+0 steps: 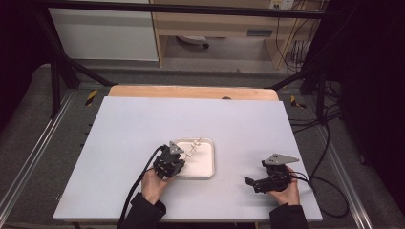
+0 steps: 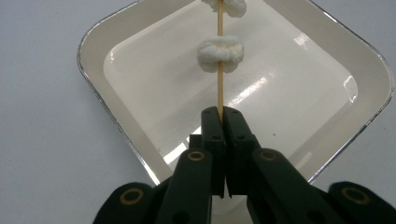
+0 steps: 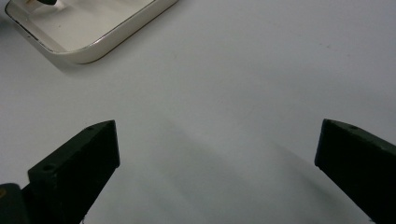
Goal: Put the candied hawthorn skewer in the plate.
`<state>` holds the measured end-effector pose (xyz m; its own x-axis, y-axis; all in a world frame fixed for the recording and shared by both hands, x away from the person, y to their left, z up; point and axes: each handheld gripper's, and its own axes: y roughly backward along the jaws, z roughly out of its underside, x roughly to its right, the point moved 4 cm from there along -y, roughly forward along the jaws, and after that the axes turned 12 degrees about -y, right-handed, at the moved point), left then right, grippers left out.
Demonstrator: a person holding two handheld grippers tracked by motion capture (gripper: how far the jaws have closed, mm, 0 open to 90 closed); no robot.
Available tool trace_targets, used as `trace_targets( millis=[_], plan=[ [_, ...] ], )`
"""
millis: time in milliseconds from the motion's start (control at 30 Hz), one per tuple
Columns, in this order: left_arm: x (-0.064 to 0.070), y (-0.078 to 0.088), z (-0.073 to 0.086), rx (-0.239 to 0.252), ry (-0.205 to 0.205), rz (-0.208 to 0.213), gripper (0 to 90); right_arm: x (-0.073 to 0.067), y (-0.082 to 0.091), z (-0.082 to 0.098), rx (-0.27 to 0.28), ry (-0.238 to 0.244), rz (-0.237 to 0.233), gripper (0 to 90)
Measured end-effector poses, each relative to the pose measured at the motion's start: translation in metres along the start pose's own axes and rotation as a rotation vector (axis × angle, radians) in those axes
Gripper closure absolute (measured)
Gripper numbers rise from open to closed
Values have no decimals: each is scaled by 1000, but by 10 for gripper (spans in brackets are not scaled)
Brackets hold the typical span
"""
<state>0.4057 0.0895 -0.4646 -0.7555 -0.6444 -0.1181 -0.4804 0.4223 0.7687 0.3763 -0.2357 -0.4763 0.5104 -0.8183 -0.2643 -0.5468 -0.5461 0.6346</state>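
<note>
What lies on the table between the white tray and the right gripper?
Nothing: between the white tray and the right gripper the table is bare, as the right gripper view shows.

A thin wooden skewer (image 2: 219,70) carries two white, fluffy lumps (image 2: 220,54) threaded along it, one above the other. It slants over a shallow white square tray (image 2: 112,112) with rounded corners, its near end pinched between closed black jaws.
</note>
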Motion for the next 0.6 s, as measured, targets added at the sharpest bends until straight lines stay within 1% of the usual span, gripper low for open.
trace_targets(
  millis=[133,300,400,500,567,600],
  plan=[
    [1,-3,1,-25,-2,1,881,0,0,0,-2,-2,2,5],
    [1,-3,1,-27,5,-1,879,0,0,0,-4,-6,1,5],
    [1,-2,1,-27,-1,-14,872,0,0,0,-4,-7,0,5],
    [0,1,1,-6,-7,-17,839,0,0,0,-4,-6,1,5],
    [0,6,1,20,-19,-16,802,0,0,0,-4,-6,0,5],
    [0,8,1,38,-21,-9,781,0,0,0,-5,-5,1,5]
  ],
)
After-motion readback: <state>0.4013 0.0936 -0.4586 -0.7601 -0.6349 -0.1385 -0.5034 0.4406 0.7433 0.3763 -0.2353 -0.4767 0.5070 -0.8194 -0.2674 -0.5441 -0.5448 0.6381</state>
